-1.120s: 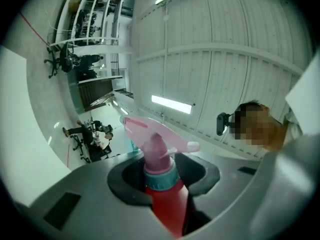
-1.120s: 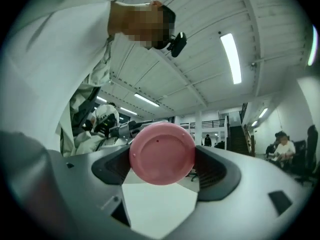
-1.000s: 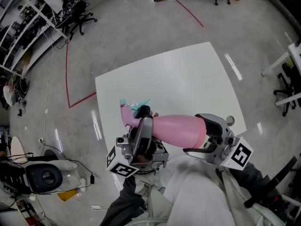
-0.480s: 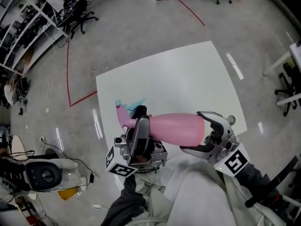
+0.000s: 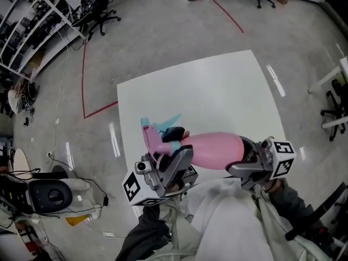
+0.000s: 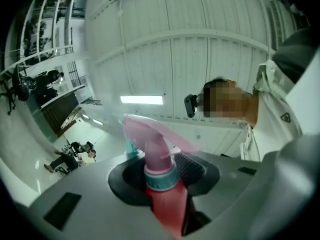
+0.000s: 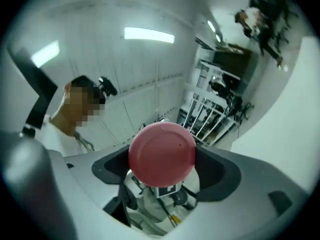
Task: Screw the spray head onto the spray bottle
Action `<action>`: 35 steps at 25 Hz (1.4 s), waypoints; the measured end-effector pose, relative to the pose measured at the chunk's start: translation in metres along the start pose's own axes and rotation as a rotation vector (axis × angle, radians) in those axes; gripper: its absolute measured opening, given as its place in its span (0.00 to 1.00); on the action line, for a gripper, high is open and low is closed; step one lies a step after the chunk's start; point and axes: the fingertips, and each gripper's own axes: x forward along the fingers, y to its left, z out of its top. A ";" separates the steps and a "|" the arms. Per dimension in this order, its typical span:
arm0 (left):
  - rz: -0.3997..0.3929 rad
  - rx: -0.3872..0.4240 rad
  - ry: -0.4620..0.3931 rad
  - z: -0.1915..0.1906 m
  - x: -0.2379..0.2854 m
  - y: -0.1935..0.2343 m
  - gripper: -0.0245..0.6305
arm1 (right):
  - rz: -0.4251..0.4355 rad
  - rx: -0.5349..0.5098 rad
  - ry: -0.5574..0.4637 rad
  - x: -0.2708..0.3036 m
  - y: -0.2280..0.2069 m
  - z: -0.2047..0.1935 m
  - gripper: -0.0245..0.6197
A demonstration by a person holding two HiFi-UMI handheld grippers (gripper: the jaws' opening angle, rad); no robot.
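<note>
White laminate bench (image 5: 217, 86) fills the middle of the head view, and its flat top spreads away toward 12 o'clock. Its near edge sits at 6 o'clock, right against the person's pale sleeve (image 5: 228, 216). Grey polished floor (image 5: 163, 31) runs round the other three sides, with a red tape line (image 5: 87, 86) off at 10 o'clock and black office chairs (image 5: 100, 15) further out at 11.

The left tongs (image 5: 173, 143) come up from 7 o'clock and tilt toward 1 o'clock, with their marker cube (image 5: 136, 188) low and near. They're pinching the teal screw collar (image 6: 161, 176) of the pink spray head (image 6: 150, 139), one pad on each side. The right tongs (image 5: 244, 154) reach in from 4 o'clock and point toward 9. They're clamped on the bottom end of the pink plastic spray bottle (image 5: 212, 151), and the right gripper view shows its round base (image 7: 161, 154) wedged between the pads.

So the bottle hangs in the air between both tongs, over the near edge of the bench. Its long axis lies roughly level, running 9 to 3 o'clock, with the spray head at the 9 end and the base at the 3 end. The teal trigger (image 5: 168, 121) sticks out on the far side toward 1 o'clock. I can't tell how far down the collar is threaded.
</note>
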 end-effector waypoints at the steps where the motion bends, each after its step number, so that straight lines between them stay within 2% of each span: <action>1: -0.006 0.008 0.004 0.000 0.000 0.000 0.25 | 0.017 0.038 -0.013 0.001 -0.001 0.001 0.63; 2: 0.001 -0.004 -0.005 0.001 -0.002 0.001 0.25 | 0.017 0.007 -0.039 0.001 0.001 0.006 0.64; 3: 0.019 -0.032 -0.027 0.002 -0.005 0.005 0.25 | 0.000 -0.084 -0.071 0.001 0.005 0.014 0.63; 5: 0.064 -0.099 -0.100 0.005 -0.013 0.016 0.24 | -0.081 -0.404 -0.084 0.004 0.016 0.027 0.63; 7: 0.079 -0.154 -0.144 0.005 -0.019 0.023 0.24 | -0.201 -0.799 0.018 0.003 0.020 0.020 0.63; 8: 0.071 -0.173 -0.142 0.002 -0.020 0.021 0.24 | -0.246 -0.944 0.073 0.002 0.020 0.013 0.63; 9: 0.061 -0.187 -0.131 -0.001 -0.019 0.019 0.24 | -0.266 -1.021 0.102 0.000 0.021 0.007 0.63; 10: 0.056 -0.196 -0.121 -0.004 -0.018 0.016 0.24 | -0.264 -1.027 0.101 -0.002 0.022 0.004 0.63; 11: 0.055 -0.203 -0.113 -0.007 -0.018 0.015 0.24 | -0.252 -0.985 0.083 -0.004 0.023 0.005 0.63; 14: 0.067 -0.198 -0.090 -0.011 -0.017 0.014 0.24 | -0.212 -0.748 0.040 -0.009 0.021 0.013 0.63; 16: 0.073 -0.132 -0.064 -0.008 -0.013 0.011 0.24 | -0.172 -0.491 0.008 -0.005 0.012 0.020 0.63; 19: 0.015 0.003 0.002 -0.004 -0.007 0.003 0.23 | -0.085 0.027 -0.006 -0.004 -0.012 0.005 0.63; 20: -0.015 0.037 0.026 -0.004 -0.007 0.001 0.23 | -0.051 0.151 -0.017 -0.002 -0.016 0.000 0.63; 21: -0.032 0.056 0.042 -0.004 -0.006 0.001 0.23 | -0.029 0.199 -0.038 -0.001 -0.018 -0.001 0.63; 22: -0.031 0.046 0.041 -0.003 -0.007 0.005 0.23 | -0.025 0.168 -0.067 0.001 -0.018 0.004 0.63; 23: -0.012 0.004 0.015 0.000 -0.008 0.013 0.23 | -0.036 0.072 -0.091 0.004 -0.016 0.011 0.63; 24: 0.017 -0.056 -0.027 0.004 -0.012 0.023 0.23 | -0.059 -0.076 -0.095 0.007 -0.012 0.018 0.63; 26: 0.065 -0.188 -0.111 0.010 -0.027 0.042 0.23 | -0.126 -0.467 -0.015 0.017 0.002 0.022 0.63; 28: 0.077 -0.289 -0.136 0.007 -0.036 0.049 0.23 | -0.192 -0.832 0.116 0.024 0.013 0.012 0.63; 29: 0.075 -0.323 -0.132 0.004 -0.037 0.049 0.23 | -0.211 -0.959 0.157 0.025 0.018 0.008 0.63; 30: 0.070 -0.349 -0.129 0.001 -0.037 0.048 0.23 | -0.219 -1.038 0.173 0.024 0.022 0.007 0.63; 32: 0.070 -0.381 -0.134 -0.002 -0.037 0.047 0.23 | -0.221 -1.068 0.163 0.021 0.027 0.007 0.63; 34: 0.090 -0.381 -0.136 -0.006 -0.038 0.049 0.23 | -0.232 -0.997 0.171 0.017 0.023 0.005 0.63; 35: 0.100 -0.370 -0.134 -0.007 -0.040 0.050 0.23 | -0.235 -0.928 0.178 0.015 0.017 0.003 0.63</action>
